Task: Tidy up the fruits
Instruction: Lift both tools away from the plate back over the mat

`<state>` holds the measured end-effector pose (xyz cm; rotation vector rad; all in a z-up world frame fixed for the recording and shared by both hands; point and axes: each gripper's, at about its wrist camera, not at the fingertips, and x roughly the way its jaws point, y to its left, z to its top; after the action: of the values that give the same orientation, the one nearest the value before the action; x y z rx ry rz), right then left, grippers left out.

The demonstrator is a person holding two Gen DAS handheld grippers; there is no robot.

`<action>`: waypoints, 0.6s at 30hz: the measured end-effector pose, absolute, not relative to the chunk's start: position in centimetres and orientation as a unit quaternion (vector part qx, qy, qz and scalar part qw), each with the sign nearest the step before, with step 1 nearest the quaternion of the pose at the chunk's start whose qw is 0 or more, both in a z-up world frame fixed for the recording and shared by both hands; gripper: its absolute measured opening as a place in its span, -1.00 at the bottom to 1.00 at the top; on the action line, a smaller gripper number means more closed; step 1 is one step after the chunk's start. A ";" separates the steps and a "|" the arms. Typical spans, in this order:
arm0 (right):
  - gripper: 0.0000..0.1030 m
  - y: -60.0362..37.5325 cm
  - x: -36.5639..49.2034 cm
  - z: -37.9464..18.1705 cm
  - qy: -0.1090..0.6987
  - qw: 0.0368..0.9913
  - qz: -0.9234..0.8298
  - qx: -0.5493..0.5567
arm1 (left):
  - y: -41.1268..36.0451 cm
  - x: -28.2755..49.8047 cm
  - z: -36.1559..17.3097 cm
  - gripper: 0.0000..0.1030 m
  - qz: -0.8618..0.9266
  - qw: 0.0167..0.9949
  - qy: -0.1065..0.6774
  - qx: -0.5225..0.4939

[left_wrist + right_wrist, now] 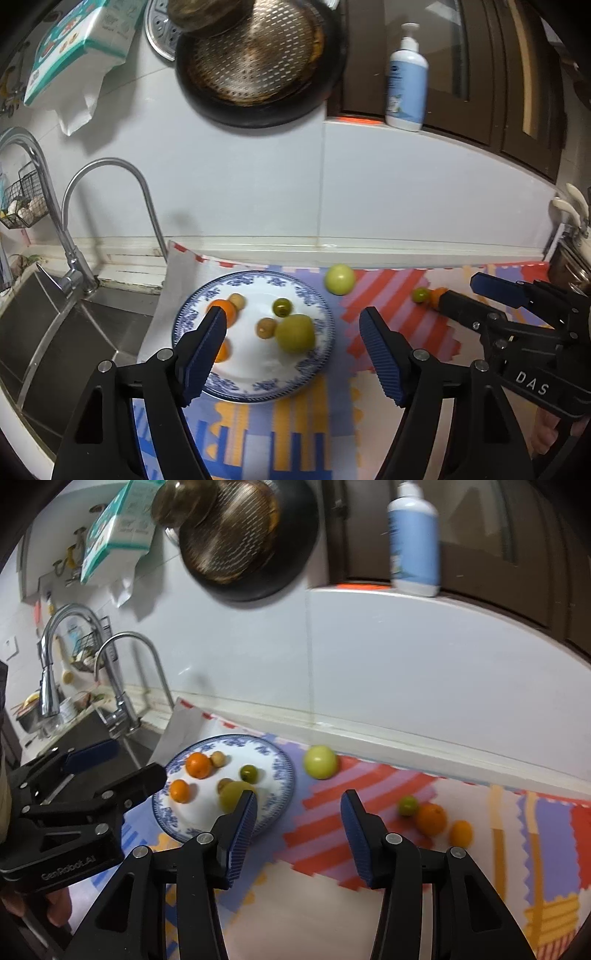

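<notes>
A blue-patterned white plate lies on the colourful mat and holds several fruits: two oranges, a big green fruit, a small green lime and two small brown ones. On the mat beyond the plate sits a pale green apple. Further right lie a small lime, an orange and a small yellow-orange fruit. My left gripper hangs open above the plate, nothing between its fingers. My right gripper is open over the mat, empty.
A steel sink with two taps lies left of the mat. A dark pan hangs on the wall, with a tissue pack beside it. On the ledge at the right stands a pump bottle.
</notes>
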<state>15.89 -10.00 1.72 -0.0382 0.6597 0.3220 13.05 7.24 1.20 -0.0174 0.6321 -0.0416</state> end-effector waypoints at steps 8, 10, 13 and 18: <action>-0.06 -13.9 13.3 2.6 0.311 0.943 0.116 -0.010 | 3.6 11.3 2.5 0.48 -0.053 0.955 0.293 0.010; -0.06 -14.8 12.7 2.7 0.309 0.945 0.104 -0.006 | 3.0 11.2 2.8 0.49 -0.059 0.956 0.287 0.012; -0.06 -15.9 12.1 2.7 0.305 0.948 0.090 -0.005 | 1.7 10.9 3.0 0.50 -0.069 0.957 0.280 0.016; -0.06 -18.1 11.3 2.8 0.303 0.951 0.067 -0.002 | -0.3 11.1 3.0 0.50 -0.085 0.957 0.275 0.022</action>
<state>11.34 -18.15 2.79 -0.0031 0.6160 0.1370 11.11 -0.26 3.01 0.0455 0.5581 -0.1735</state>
